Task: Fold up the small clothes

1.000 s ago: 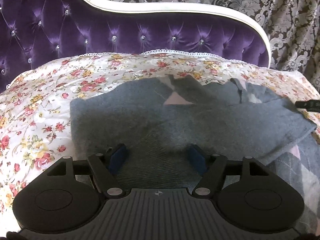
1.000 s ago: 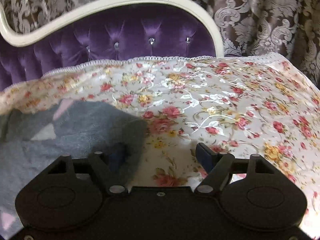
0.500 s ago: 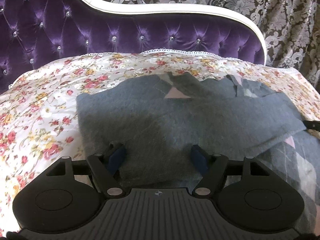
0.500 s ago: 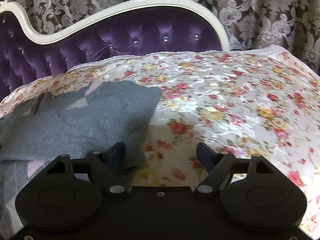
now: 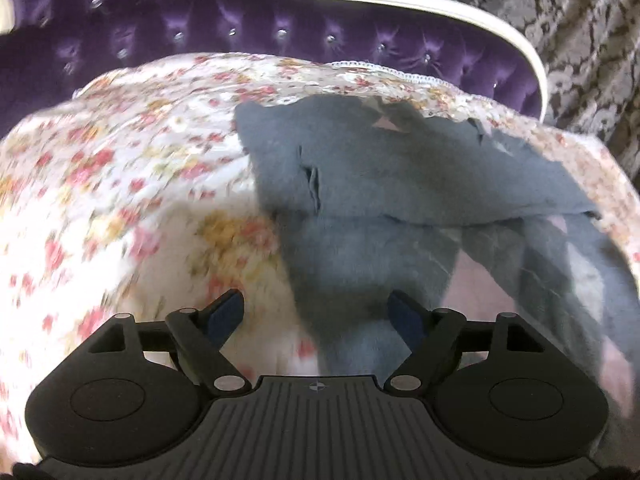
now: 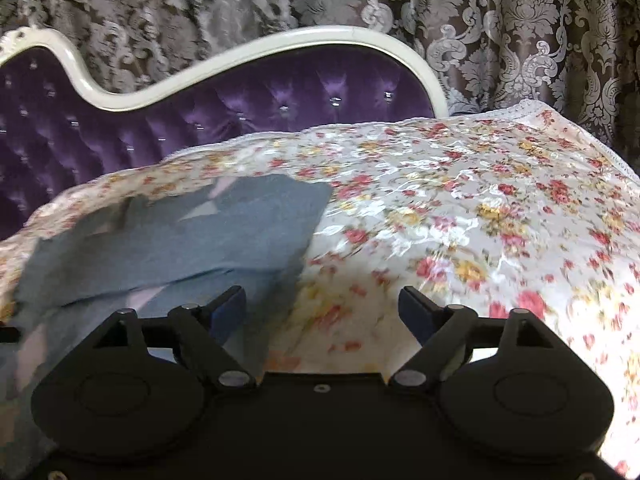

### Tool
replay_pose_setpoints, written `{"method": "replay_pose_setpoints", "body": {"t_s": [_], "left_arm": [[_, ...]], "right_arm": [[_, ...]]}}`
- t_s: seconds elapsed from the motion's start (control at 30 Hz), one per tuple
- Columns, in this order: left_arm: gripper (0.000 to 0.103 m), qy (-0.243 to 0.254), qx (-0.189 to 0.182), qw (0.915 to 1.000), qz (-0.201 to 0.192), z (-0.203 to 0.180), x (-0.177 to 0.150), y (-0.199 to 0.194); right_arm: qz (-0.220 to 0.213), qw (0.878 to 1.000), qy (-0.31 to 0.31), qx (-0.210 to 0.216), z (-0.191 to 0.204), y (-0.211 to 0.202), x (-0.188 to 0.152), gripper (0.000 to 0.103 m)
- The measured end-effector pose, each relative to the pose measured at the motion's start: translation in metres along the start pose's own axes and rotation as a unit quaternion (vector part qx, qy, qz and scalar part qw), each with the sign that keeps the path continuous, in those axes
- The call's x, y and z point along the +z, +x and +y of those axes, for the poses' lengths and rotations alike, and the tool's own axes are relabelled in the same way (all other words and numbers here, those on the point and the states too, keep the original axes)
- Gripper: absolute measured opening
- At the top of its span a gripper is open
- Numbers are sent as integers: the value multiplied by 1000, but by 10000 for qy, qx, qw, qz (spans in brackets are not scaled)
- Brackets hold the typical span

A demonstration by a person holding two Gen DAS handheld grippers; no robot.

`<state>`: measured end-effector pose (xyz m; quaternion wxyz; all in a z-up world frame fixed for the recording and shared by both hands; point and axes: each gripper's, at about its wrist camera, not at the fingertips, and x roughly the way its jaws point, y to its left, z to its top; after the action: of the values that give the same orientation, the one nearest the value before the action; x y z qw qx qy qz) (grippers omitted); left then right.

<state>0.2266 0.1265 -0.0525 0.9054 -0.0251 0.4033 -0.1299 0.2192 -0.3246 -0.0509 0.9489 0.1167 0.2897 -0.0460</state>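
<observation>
We had swung the left tool [image 5: 316,314] leftward, so the grey knit garment [image 5: 400,200] now sat right of centre on the glossy floral bedspread [image 5: 120,200], one layer folded over. Both tools, the right tool [image 6: 322,308] included, stayed spread wide, holding nothing. Tufted purple headboard [image 6: 240,96] behind.

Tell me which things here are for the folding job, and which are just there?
For the job:
- grey garment, partly folded
- left gripper, open
- right gripper, open

Just there:
- floral bedspread
- purple headboard
- curtain
</observation>
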Motion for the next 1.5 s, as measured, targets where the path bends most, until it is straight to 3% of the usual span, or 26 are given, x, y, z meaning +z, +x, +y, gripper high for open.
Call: {"method": "replay_pose_setpoints", "body": {"t_s": [0.3, 0.8, 1.0, 1.23, 1.5], "left_arm": [[78, -384, -524, 9978, -104, -13, -37, -52], [78, -514, -1028, 9933, 116, -49, -106, -82], [78, -694, -1086, 9917, 15, -50, -123, -93], [78, -739, -1121, 9909, -101, -52, -131, -94], [78, -1205, -882, 9888, -65, -40, -136, -103]], "right_arm": [[358, 9949, 124, 936, 25, -51, -46, 95], [837, 9827, 566, 1551, 34, -104, -106, 96], [834, 9750, 778, 1908, 39, -108, -117, 100], [717, 9777, 570, 1889, 51, -105, -123, 103], [669, 9745, 678, 2030, 48, -105, -127, 103]]}}
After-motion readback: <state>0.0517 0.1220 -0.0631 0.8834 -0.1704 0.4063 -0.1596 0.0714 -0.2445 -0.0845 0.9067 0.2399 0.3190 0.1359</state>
